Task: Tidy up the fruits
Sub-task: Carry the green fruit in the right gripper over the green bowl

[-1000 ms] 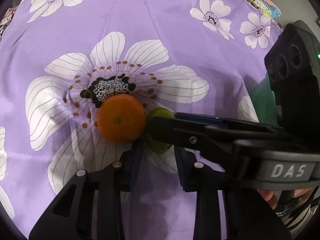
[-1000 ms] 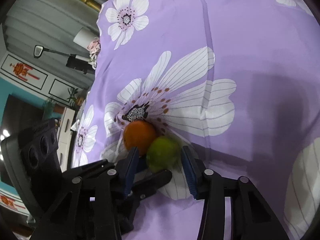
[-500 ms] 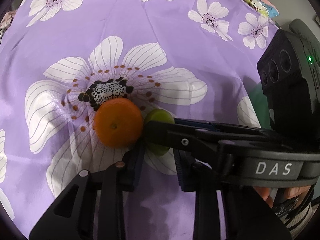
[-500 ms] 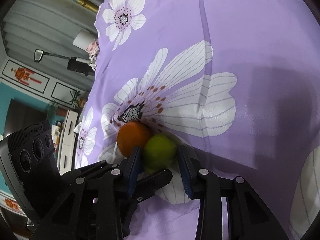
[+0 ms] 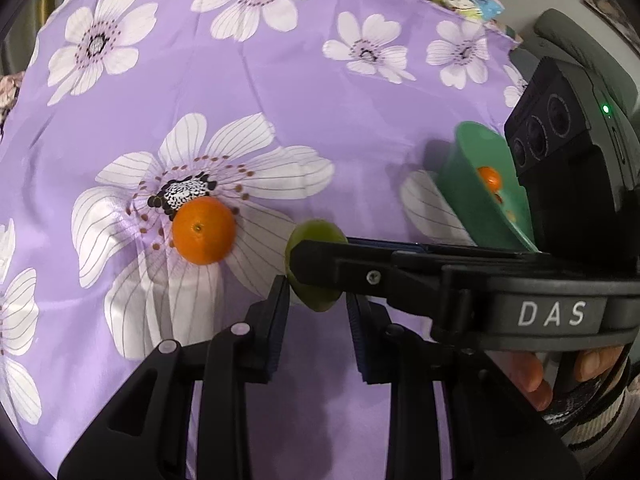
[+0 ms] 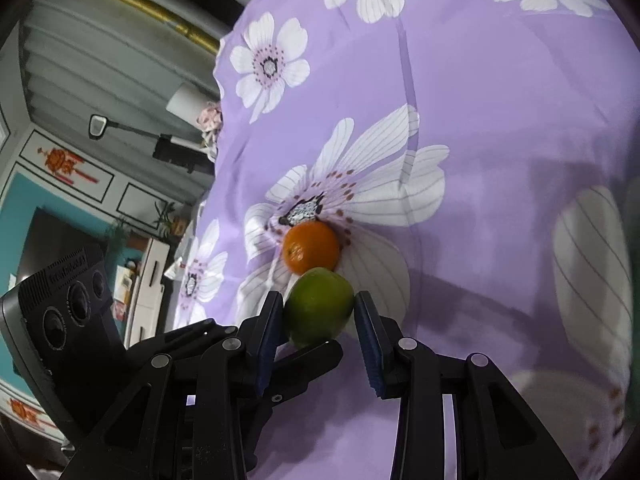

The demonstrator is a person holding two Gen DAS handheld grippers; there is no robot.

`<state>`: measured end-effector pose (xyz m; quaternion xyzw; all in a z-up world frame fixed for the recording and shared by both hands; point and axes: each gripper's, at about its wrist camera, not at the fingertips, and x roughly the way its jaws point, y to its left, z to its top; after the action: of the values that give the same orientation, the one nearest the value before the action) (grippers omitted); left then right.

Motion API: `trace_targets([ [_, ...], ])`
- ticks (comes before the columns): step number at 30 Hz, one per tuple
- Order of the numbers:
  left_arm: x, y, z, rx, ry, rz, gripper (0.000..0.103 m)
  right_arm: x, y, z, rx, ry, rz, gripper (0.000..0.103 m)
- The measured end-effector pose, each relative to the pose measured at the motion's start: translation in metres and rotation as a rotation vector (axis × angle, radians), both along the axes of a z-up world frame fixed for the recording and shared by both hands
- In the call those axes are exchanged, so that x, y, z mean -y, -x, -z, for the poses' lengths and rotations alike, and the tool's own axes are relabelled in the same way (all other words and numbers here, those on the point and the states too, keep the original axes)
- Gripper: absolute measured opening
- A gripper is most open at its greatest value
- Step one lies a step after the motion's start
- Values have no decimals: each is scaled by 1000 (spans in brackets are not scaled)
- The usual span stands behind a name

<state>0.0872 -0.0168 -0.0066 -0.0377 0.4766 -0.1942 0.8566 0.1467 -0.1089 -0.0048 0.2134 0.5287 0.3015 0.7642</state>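
Note:
A green lime [image 6: 319, 304] is clamped between the pads of my right gripper [image 6: 319, 322] and held above the purple floral cloth [image 6: 500, 120]. In the left wrist view the lime [image 5: 314, 236] shows behind the right gripper's finger [image 5: 400, 270], which crosses in front of my left gripper [image 5: 316, 316]. My left gripper is open and empty, its jaws just below the lime. An orange [image 5: 203, 230] lies on the cloth by a flower's dark centre, also in the right wrist view [image 6: 311, 247]. A green bowl [image 5: 472, 184] at the right holds a small orange fruit [image 5: 489, 178].
The cloth [image 5: 280, 100] covers the whole surface and drops off at its far edge. The right gripper's camera body [image 5: 568, 148] stands close by the bowl. A room with a lamp [image 6: 184, 102] and cabinets lies past the cloth's left edge.
My right gripper has shut on the lime and lifted it away from the orange, toward the right. The green bowl has come into the left wrist view.

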Motion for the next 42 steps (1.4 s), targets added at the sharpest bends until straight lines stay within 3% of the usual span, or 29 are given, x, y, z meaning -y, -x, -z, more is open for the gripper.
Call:
trace_targets([
  [20, 39, 66, -16, 52, -17, 100, 28, 29, 69, -29, 62, 28, 71, 39],
  [42, 89, 76, -53, 166, -70, 207, 28, 76, 91, -62, 184, -19, 172, 39],
])
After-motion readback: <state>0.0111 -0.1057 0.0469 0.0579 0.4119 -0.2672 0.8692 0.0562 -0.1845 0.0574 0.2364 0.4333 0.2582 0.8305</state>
